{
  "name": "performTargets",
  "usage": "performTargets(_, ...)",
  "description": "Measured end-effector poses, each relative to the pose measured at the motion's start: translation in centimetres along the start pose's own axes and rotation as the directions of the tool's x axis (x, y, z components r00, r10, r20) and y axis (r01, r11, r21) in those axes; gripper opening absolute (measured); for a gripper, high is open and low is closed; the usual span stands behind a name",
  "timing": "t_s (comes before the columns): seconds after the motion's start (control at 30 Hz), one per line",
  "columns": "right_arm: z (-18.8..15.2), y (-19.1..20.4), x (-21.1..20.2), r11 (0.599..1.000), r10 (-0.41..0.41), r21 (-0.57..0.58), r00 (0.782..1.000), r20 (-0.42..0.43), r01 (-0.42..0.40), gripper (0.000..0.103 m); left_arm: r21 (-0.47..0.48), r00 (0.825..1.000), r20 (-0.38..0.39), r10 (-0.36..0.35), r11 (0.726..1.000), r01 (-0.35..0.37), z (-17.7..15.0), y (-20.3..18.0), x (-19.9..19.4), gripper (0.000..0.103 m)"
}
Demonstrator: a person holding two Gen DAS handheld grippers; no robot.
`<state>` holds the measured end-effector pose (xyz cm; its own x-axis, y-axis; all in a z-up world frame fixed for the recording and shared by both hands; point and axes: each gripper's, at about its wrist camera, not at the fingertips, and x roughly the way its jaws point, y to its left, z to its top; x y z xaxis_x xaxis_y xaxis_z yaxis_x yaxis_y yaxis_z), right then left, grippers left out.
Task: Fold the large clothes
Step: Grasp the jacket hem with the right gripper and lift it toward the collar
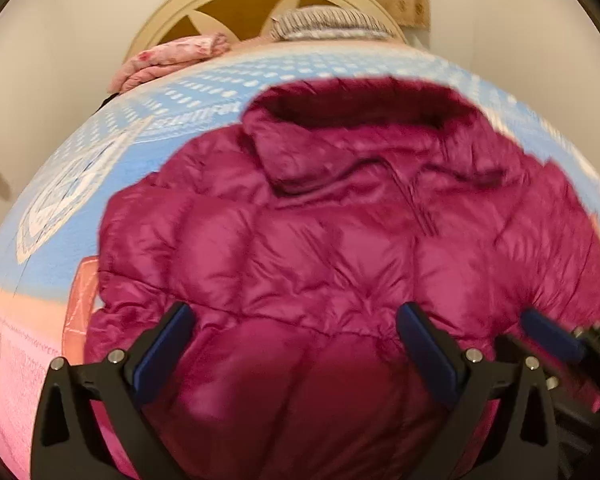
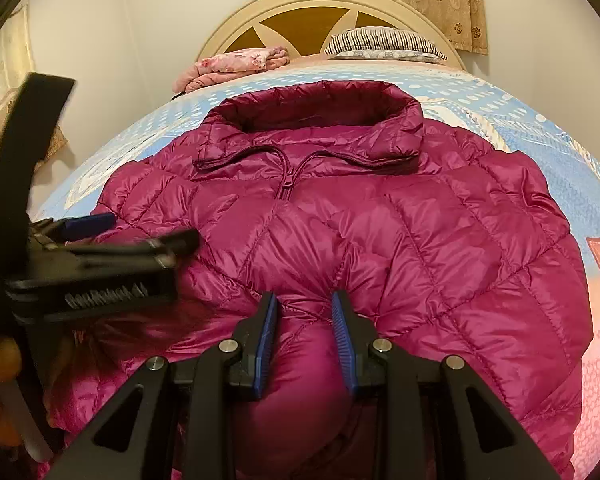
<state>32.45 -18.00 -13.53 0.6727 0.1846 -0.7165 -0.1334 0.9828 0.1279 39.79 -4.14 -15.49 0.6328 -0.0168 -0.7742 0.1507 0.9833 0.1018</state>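
Right gripper (image 2: 304,300): I see its fingers pinching a fold of the jacket (image 2: 380,220).
Left gripper (image 1: 296,316): fingers spread wide, holding nothing, above the jacket.
Jacket: spread on the bed (image 2: 520,120).

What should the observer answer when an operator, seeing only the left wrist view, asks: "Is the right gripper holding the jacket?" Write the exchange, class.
Observer: Yes. In the right wrist view the right gripper pinches a puffed fold of the jacket at its near edge.
Operator: My picture is blurred. Is the front zipped?
Observer: The zip is closed up to just below the collar.
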Motion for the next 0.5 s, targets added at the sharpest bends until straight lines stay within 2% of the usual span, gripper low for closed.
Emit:
performTargets(0.17, 0.1, -0.1, 0.0, 1.0, 0.014, 0.007, 1.0, -0.004, -0.014, 0.031, -0.028, 1.0, -0.004, -0.029, 0.999, 0.029, -0.4, 0.2, 1.0, 0.103)
performTargets(0.3, 0.5, -1.6, -0.1, 0.99, 0.121, 0.069, 0.993, -0.01, -0.12, 0.038, -0.043, 0.999, 0.004, -0.045, 0.998, 0.046, -0.4, 0.5, 0.9, 0.103)
performTargets(0.43, 1.4, -2.5, -0.5, 0.984, 0.168, 0.07, 0.985, -0.029, -0.165, 0.038, -0.064, 0.998, 0.016, -0.059, 0.996, 0.06, -0.8, 1.2, 0.7, 0.103)
performTargets(0.5, 2.3, -2.7, -0.7, 0.983, 0.173, 0.063, 0.984, -0.041, -0.17, 0.041, -0.064, 0.998, 0.015, -0.053, 0.997, 0.054, -0.7, 1.1, 0.8, 0.103)
